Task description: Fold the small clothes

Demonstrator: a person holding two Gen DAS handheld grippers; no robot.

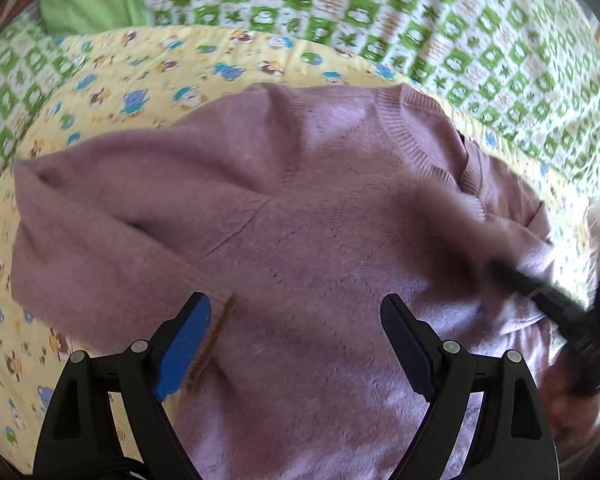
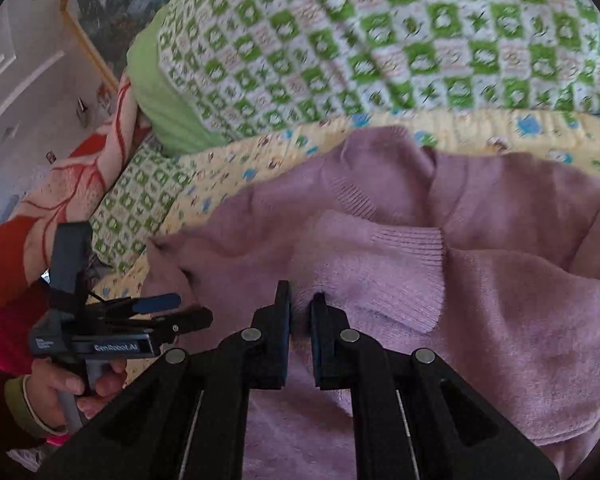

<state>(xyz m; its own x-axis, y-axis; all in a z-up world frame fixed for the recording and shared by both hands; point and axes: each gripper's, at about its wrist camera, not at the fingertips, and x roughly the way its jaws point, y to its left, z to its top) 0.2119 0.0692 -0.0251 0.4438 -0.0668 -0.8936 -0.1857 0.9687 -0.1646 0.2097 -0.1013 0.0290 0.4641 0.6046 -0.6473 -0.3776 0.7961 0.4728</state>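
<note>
Both wrist views close above, looking forward-down; shared: mauve sweater point(image 1: 300, 220) point(image 2: 480, 280) on yellow quilt point(image 1: 100, 92) point(image 2: 228, 176).

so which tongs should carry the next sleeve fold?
Right, probably. The right tongs are nearly shut, pinching the sweater sleeve beside its cuff. The left tongs are wide open above the sweater body, gripping nothing.

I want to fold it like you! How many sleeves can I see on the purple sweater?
2. One sleeve lies folded across the sweater on its left side. The other sleeve is pinched in the right gripper, its ribbed cuff lying over the chest.
</note>
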